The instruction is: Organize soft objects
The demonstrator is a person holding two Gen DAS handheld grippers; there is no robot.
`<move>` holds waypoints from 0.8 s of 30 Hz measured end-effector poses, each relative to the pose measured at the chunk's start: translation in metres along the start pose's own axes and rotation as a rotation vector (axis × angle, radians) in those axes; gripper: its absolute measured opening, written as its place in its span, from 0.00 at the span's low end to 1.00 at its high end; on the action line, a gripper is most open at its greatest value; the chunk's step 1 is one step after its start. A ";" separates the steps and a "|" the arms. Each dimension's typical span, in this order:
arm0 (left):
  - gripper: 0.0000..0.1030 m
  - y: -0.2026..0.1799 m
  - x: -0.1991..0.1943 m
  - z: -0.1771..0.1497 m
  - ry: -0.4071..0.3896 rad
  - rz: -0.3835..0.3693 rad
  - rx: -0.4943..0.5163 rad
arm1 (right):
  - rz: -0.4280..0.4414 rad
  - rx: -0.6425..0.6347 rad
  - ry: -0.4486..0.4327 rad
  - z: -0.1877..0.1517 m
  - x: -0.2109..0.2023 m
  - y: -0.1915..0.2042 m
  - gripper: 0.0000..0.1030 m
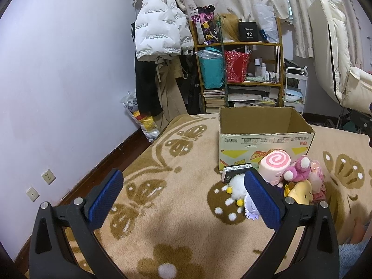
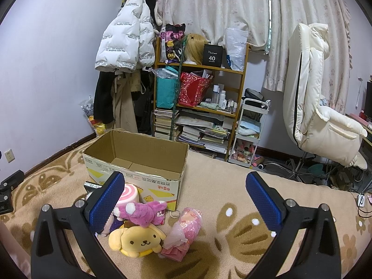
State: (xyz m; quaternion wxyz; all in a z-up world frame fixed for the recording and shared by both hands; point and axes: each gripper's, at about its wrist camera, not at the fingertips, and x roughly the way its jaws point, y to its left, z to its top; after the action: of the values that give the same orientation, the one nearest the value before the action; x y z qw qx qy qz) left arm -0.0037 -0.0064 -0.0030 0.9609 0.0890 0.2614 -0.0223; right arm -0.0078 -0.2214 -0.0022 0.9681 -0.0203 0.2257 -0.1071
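Lilac walls (image 2: 46, 58), floral curtains (image 2: 209, 7) — a crammed wooden shelf (image 2: 200, 66), white padded chair (image 2: 309, 97), coat-hung corner.

Dim, bluish indoor light; sharp focus, fisheye-warped black corners.

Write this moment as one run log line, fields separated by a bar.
left gripper open, holds nothing | right gripper open, holds nothing | cardboard box empty | plush toys piled before box

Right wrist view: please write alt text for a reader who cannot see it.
An open right hand-held gripper hovers over a pile of plush toys, among them a yellow dog and a pink bear, on a beige patterned blanket. Just behind the pile stands an empty open cardboard box.
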 end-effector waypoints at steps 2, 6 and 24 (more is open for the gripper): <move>1.00 0.000 0.000 0.001 0.001 0.000 0.000 | 0.002 0.001 0.001 0.000 0.000 0.000 1.00; 1.00 -0.001 0.000 0.001 0.001 0.000 -0.003 | -0.001 0.000 0.001 0.000 0.000 0.000 1.00; 1.00 0.000 0.003 0.000 0.013 0.006 -0.002 | 0.000 -0.002 0.001 -0.001 0.001 0.001 1.00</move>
State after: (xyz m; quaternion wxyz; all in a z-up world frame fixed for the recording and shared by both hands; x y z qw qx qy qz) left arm -0.0012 -0.0062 -0.0040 0.9593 0.0891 0.2674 -0.0187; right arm -0.0070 -0.2207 -0.0035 0.9679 -0.0214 0.2265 -0.1070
